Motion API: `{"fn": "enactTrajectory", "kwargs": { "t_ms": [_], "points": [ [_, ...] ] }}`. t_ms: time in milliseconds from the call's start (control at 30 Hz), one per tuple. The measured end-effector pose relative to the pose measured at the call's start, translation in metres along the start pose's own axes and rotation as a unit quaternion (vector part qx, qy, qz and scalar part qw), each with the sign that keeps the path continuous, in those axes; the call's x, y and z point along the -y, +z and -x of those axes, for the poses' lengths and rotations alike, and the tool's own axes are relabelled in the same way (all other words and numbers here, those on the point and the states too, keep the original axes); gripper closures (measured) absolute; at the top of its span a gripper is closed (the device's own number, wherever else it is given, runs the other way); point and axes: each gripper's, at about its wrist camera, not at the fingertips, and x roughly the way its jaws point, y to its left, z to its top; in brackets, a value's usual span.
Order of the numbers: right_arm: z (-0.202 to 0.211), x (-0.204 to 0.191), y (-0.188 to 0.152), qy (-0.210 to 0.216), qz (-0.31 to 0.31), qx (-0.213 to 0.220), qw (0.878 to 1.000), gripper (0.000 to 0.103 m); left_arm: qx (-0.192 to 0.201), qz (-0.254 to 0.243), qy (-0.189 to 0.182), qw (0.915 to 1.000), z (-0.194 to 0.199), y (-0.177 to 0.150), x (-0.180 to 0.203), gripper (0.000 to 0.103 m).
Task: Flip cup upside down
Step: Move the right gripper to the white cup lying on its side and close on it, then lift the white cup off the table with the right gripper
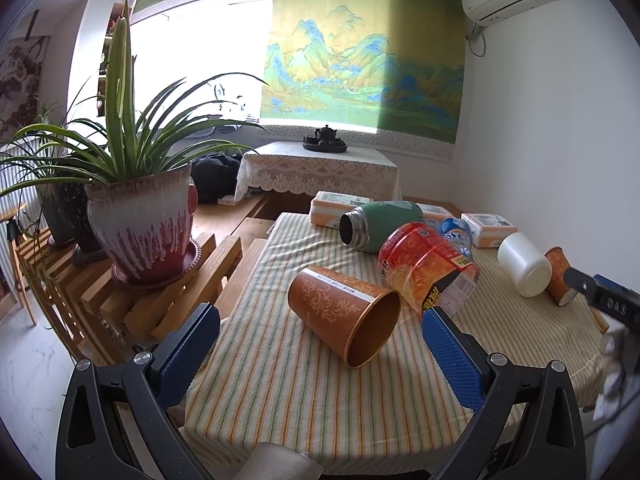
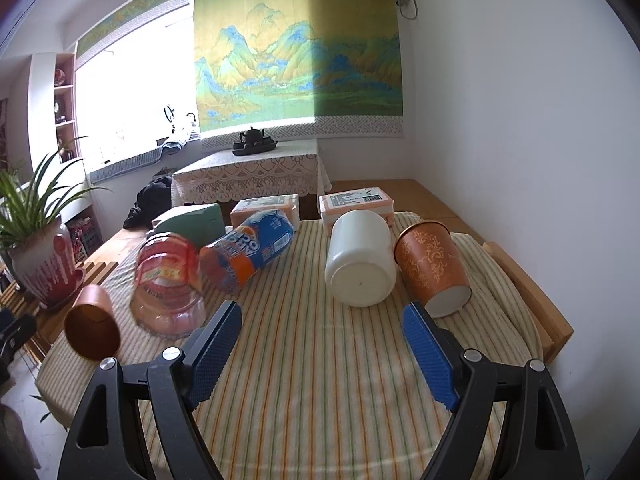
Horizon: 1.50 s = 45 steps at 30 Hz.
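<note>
An orange patterned cup point(image 1: 344, 312) lies on its side on the striped tablecloth, mouth toward me; it also shows at the far left of the right wrist view point(image 2: 93, 322). My left gripper point(image 1: 320, 356) is open and empty, its jaws on either side of the cup, just short of it. A second orange cup point(image 2: 434, 270) lies on its side with its base toward me, next to a white cup point(image 2: 360, 258) also on its side. My right gripper point(image 2: 322, 344) is open and empty, just in front of these two.
A green flask point(image 1: 380, 226), a red clear plastic tub point(image 1: 424, 270), a blue-orange bottle point(image 2: 248, 250) and tissue packs point(image 2: 356, 202) lie across the table's far half. A potted plant point(image 1: 144, 224) stands on a wooden rack to the left. The white wall is to the right.
</note>
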Motion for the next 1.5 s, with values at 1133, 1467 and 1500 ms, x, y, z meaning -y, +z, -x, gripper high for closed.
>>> {"fn": "enactTrajectory", "kwargs": {
  "t_ms": [1133,1467,1500],
  "points": [
    [-0.141,0.015,0.052,-0.055,0.022,-0.146,0.988,0.024,-0.005,0.011,0.008,0.9999,-0.008,-0.001,-0.013,0.001],
    [-0.141,0.014,0.051,-0.081,0.031,-0.15,0.985,0.035,-0.002,0.011,0.006,0.9999,-0.001,0.001,-0.012,0.001],
    [-0.139,0.014,0.051,-0.077,0.028,-0.151,0.985,0.035,-0.002,0.011,0.006,0.9999,-0.001,0.001,-0.012,0.001]
  ]
}}
